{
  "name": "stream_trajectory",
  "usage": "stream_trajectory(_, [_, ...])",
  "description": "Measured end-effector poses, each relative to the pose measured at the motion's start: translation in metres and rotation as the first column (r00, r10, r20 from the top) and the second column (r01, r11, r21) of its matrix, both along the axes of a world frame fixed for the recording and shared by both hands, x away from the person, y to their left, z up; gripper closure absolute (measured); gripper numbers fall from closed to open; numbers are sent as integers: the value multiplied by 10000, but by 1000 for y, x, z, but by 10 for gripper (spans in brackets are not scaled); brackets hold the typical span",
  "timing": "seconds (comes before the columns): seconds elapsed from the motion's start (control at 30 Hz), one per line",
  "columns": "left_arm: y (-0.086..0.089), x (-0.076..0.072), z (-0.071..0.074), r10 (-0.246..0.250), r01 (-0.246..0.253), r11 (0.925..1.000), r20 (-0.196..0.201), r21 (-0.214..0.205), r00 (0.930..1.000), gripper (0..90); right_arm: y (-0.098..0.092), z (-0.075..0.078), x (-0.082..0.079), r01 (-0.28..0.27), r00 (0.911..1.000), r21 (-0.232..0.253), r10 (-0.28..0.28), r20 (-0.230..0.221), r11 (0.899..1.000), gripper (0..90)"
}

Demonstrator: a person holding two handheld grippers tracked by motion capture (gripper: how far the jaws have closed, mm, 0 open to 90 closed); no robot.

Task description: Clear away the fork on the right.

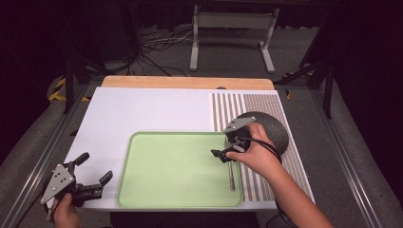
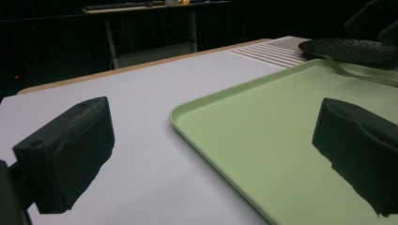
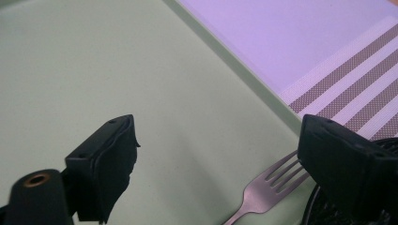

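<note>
In the high view, a green tray (image 1: 176, 171) is lying at lower centre of the white tabletop (image 1: 142, 109), with a fork (image 1: 231, 176) lying along its right side. The right tongs (image 1: 227, 148) are hovering over the fork's upper end with jaws spread, beside a dark round bowl (image 1: 273, 129) on the striped mat (image 1: 266, 102). The left tongs (image 1: 95, 173) are sitting wide apart at lower left, off the tray.

In the left gripper view, the jaws are standing wide, straddling the tray's edge (image 2: 211, 140); the fork (image 2: 356, 75) is showing at upper right.

In the right gripper view, the jaws are gaping wide, and the fork's tines (image 3: 274, 180) are lying on the tray at lower right.
</note>
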State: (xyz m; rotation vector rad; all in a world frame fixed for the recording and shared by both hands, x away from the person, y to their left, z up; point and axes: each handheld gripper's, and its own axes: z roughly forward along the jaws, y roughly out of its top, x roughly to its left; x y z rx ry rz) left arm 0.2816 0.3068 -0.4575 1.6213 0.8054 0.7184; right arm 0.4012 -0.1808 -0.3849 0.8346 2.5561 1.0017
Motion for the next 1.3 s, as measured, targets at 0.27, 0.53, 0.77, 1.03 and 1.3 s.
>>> stream_trajectory(0.27, [-1,0,0,-27,27,10000,4,14,10000,1,-11,9,-7,-301,9987,583,277,421,9978,121])
stream_trajectory(0.53, [-1,0,0,-21,21,10000,8,-12,10000,0,-22,17,-15,-381,9976,986,322,605,9944,116])
stream_trajectory(0.77, [-1,0,0,-10,10,10000,5,11,10000,0,-41,19,-21,-336,9950,1429,196,978,9892,110])
stream_trajectory(1.03, [-1,0,0,-26,26,10000,-12,7,10000,1,-68,19,-32,-664,9804,2298,206,1962,9710,84])
stream_trajectory(1.3, [-2,-1,0,-63,63,10000,19,34,10000,0,-91,15,-43,-1040,9619,2916,216,2726,9509,85])
